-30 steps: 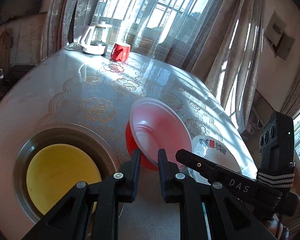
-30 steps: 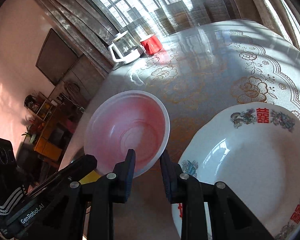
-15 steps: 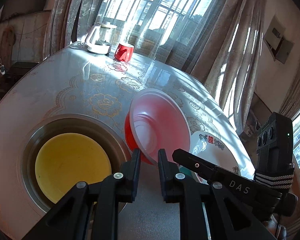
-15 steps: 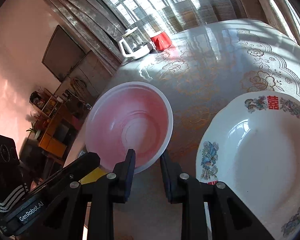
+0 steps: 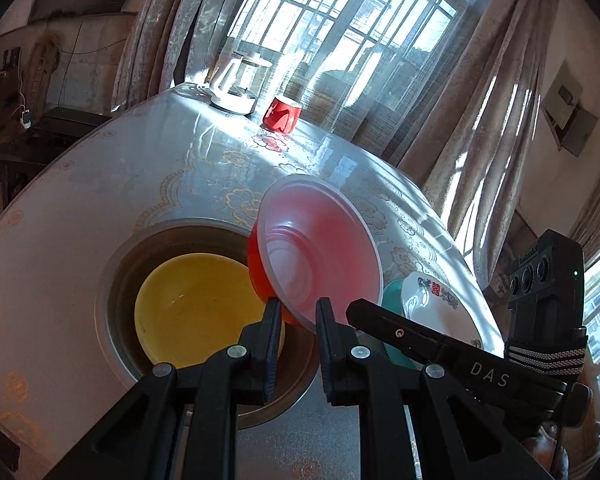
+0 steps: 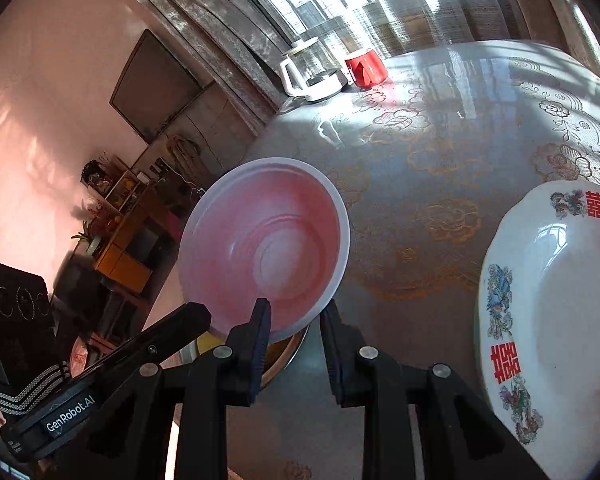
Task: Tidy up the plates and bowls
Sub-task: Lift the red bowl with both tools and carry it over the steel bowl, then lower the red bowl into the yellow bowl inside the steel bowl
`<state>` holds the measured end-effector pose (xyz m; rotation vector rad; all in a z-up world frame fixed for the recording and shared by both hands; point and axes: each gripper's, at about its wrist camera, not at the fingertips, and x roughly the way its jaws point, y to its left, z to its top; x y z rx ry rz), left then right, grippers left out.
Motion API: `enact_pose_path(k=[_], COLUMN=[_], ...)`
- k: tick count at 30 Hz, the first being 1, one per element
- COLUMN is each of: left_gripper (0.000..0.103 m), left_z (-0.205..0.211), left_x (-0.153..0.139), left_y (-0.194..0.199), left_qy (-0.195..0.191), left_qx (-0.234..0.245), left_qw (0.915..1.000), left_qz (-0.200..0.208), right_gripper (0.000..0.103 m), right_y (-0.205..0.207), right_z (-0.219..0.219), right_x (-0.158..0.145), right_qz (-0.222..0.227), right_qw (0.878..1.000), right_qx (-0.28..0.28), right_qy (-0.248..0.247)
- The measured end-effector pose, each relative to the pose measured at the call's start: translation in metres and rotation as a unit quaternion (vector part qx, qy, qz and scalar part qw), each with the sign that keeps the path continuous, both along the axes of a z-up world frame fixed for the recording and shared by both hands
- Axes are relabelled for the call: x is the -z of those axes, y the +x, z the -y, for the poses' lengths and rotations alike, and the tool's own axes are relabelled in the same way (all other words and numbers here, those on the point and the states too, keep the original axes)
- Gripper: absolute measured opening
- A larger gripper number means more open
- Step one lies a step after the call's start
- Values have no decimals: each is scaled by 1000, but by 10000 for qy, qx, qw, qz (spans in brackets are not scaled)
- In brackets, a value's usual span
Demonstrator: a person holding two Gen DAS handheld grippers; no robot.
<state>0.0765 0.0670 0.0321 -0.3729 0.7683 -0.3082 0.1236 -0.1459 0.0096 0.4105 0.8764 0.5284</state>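
A red bowl with a pale pink inside (image 5: 320,252) is held tilted in the air by both grippers at its near rim. My left gripper (image 5: 298,320) is shut on that rim, and my right gripper (image 6: 294,320) is shut on it too. The bowl (image 6: 264,248) hangs over the right edge of a metal basin (image 5: 112,280) that holds a yellow plate (image 5: 192,312). A white plate with red characters (image 6: 560,320) lies on the table to the right; it also shows in the left wrist view (image 5: 440,304), next to something teal (image 5: 392,300).
A red cup (image 5: 282,114) and a white kettle (image 5: 236,84) stand at the far edge of the round table (image 5: 80,200), by the curtained window. The table's right edge drops off just past the white plate.
Both grippers have carried the red bowl up and to the left, from beside the white plate to over the basin's right edge. The white plate has stayed put.
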Motion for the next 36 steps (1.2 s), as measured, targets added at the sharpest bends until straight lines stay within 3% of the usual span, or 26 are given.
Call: enact_pose_path(k=[12,26,33,36], left_gripper=[16,17,29,29], left_z=[-43,-53,-56,-58], left_x=[21,39,43,43], left_y=[-12,-14,-14,-13], left_qy=[-132,-206,-54,-81], left_qx=[-421,-523,-667,-667], left_qw=[9987,9971,9960,9961], left_qz=[-260,-520,-588,-580], right_gripper=[25,26,27,27], right_y=[2,-6,-8,-9], right_z=[-47,-55,-55,-56], right_x=[11,24,24,23], right_qz=[-121,-340,-374,-343], right_qw=[9985,9967,9968,9967], right_qx=[-522,-704,-662,-639], right_qy=[-113,-211,-257,-353])
